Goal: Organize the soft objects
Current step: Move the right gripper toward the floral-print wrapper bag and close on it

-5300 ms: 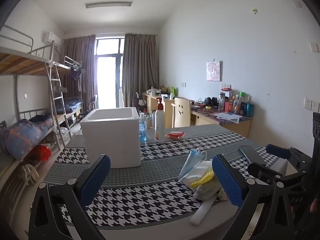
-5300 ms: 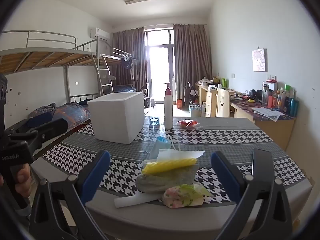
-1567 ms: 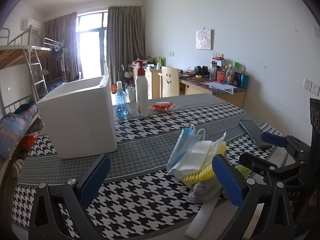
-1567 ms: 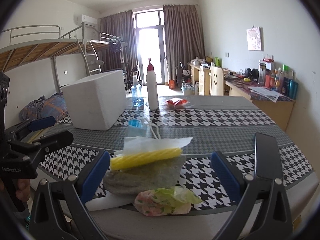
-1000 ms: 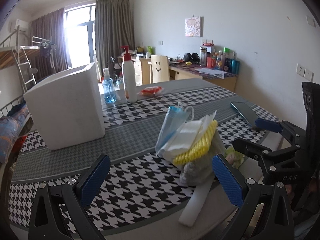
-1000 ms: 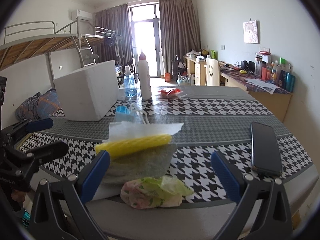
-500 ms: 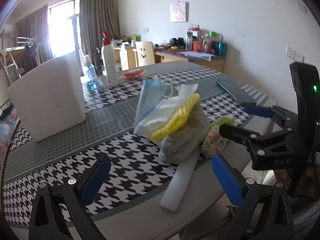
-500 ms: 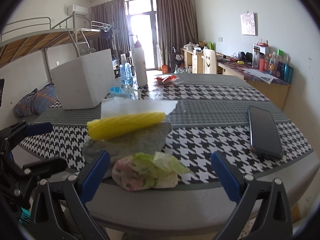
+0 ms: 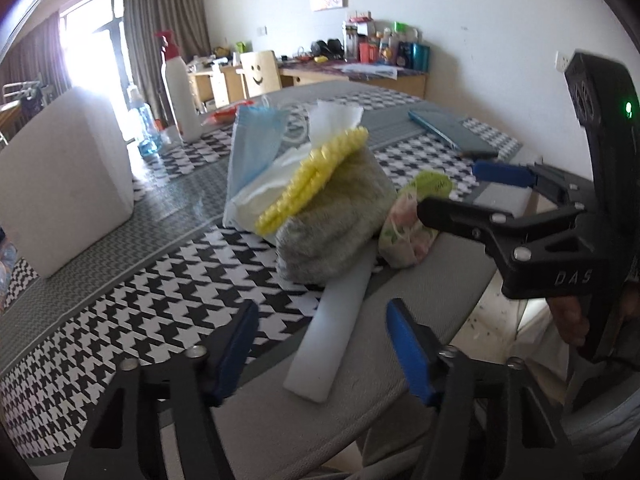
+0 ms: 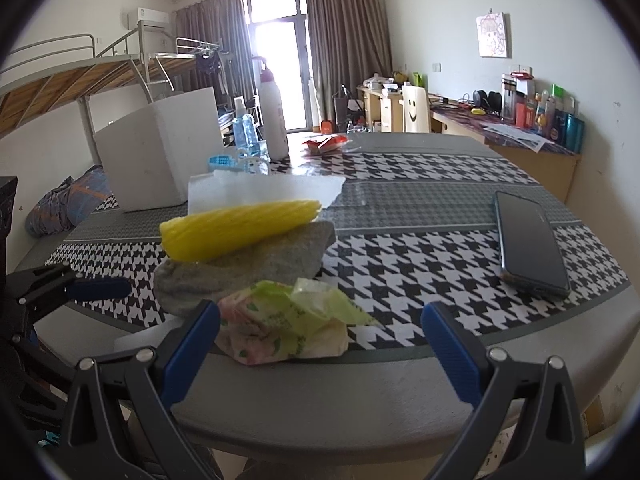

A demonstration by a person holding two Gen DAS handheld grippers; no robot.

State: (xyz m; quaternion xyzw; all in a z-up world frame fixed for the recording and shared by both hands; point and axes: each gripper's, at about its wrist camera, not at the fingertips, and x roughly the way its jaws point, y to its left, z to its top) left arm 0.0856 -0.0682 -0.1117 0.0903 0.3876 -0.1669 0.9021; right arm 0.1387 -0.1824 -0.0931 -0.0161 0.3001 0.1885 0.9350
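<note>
Right before my right gripper [image 10: 320, 344], spread wide and empty, lies the floral pouch [image 10: 280, 330] at the table [image 10: 360, 400] edge. Behind the pouch, the grey cloth [image 10: 248, 268]. My left gripper [image 9: 320, 348], half-spread, holds nothing, facing the white foam strip [image 9: 336, 320].

Dorm room: metal bunk bed [image 10: 100, 76], cluttered desks [image 10: 520, 140], curtained balcony door [image 10: 280, 64].

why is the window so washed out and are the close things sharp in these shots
Left wrist view: backlight blows out the window and glares off the tablecloth; the yellow sponge looks slightly soft. Right wrist view: the window clips too, the floral pack is blurred, and fisheye bends the table edge.
</note>
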